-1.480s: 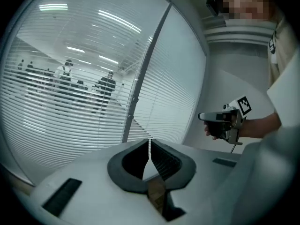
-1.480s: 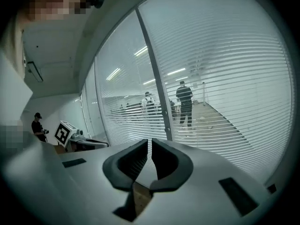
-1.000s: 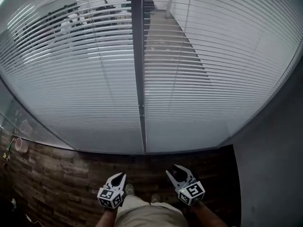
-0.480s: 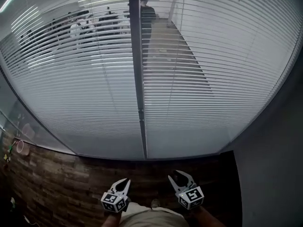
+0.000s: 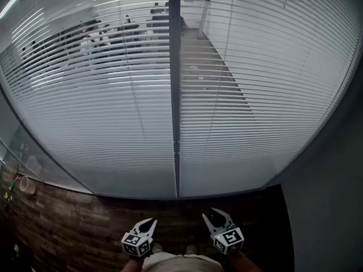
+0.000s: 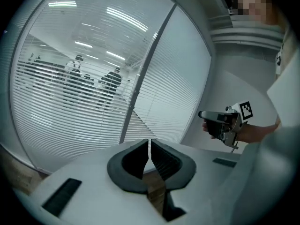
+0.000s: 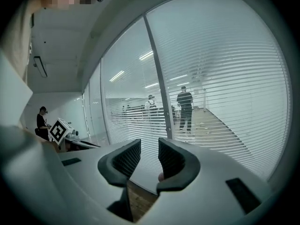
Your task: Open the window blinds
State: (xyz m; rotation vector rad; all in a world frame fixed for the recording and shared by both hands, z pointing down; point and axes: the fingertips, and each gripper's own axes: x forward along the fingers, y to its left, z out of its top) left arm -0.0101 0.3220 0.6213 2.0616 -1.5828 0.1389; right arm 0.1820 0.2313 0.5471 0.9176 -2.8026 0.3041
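Two white slatted blinds hang shut-angled over a glass wall, one left (image 5: 102,112) and one right (image 5: 255,101) of a grey mullion (image 5: 175,95). People show through the upper slats. Both grippers hover low, well short of the blinds, above the floor. My left gripper (image 5: 146,224) (image 6: 149,146) is shut with only a hairline slit between its pads. My right gripper (image 5: 218,215) (image 7: 150,146) is open and empty; its jaws have just been closing a little. In the left gripper view the right gripper (image 6: 220,123) is held out level at the right.
Wood-pattern floor (image 5: 68,225) runs along the foot of the glass. A grey wall (image 5: 329,197) closes the right side. A pink cup (image 5: 25,184) sits at the far left. Several people (image 5: 91,35) stand behind the glass.
The head view has shifted, so the mullion stands further right and both grippers sit lower in the picture. The people behind the glass have moved about.
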